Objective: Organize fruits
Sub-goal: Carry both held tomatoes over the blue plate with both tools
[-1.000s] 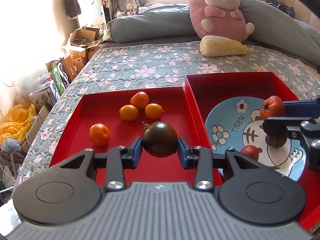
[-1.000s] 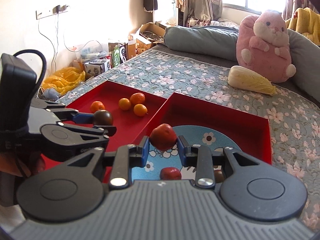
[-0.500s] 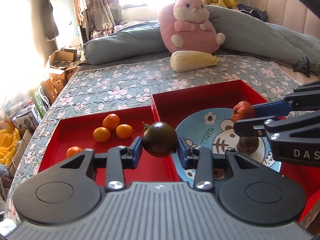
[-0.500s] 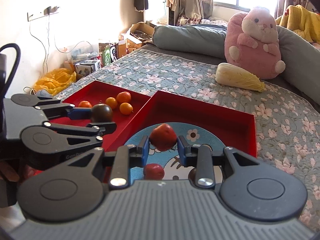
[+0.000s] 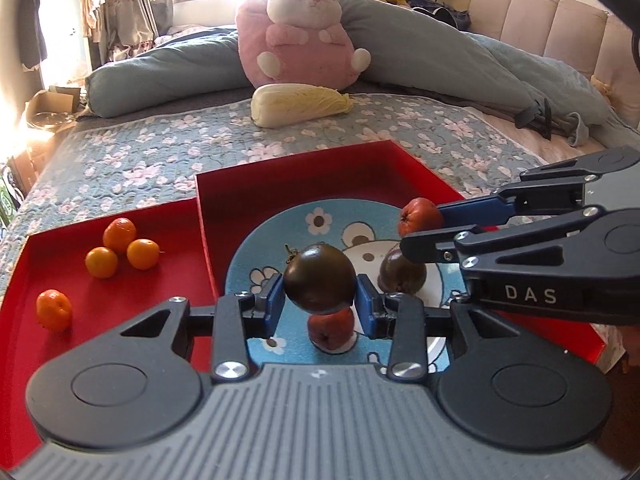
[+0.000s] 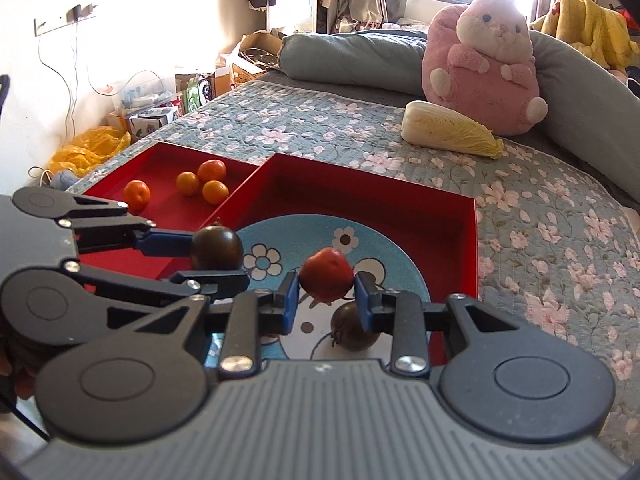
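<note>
Two red trays sat side by side on the flowered quilt (image 5: 168,152), and we held a gripper over the right-hand tray (image 5: 304,168), where a blue cartoon plate (image 5: 260,248) filled most of the floor. On that plate lay a dark tomato (image 5: 401,272) and a red fruit (image 5: 330,330), the latter directly beneath our left gripper (image 5: 319,306), so the spot under it was taken. Four oranges rested in the left tray (image 5: 120,320): three clustered (image 5: 120,246) toward its far side, one (image 5: 54,309) apart near the left wall. Beyond the trays a napa cabbage (image 5: 300,104) lay in front of a pink plush toy (image 5: 300,36) and a long grey bolster (image 6: 352,56). The raised wall between the trays stood just left of the plate, and bare blue showed at the plate's far and left parts. Our left gripper, tilted downward, was clamped on a dark tomato (image 5: 319,278) hanging above the plate's near half. Our right gripper (image 6: 326,298), angled likewise and coming in from the right, was clamped on a red tomato (image 6: 326,274) above the plate's middle. The two grippers stood close together, tips near but apart.
</note>
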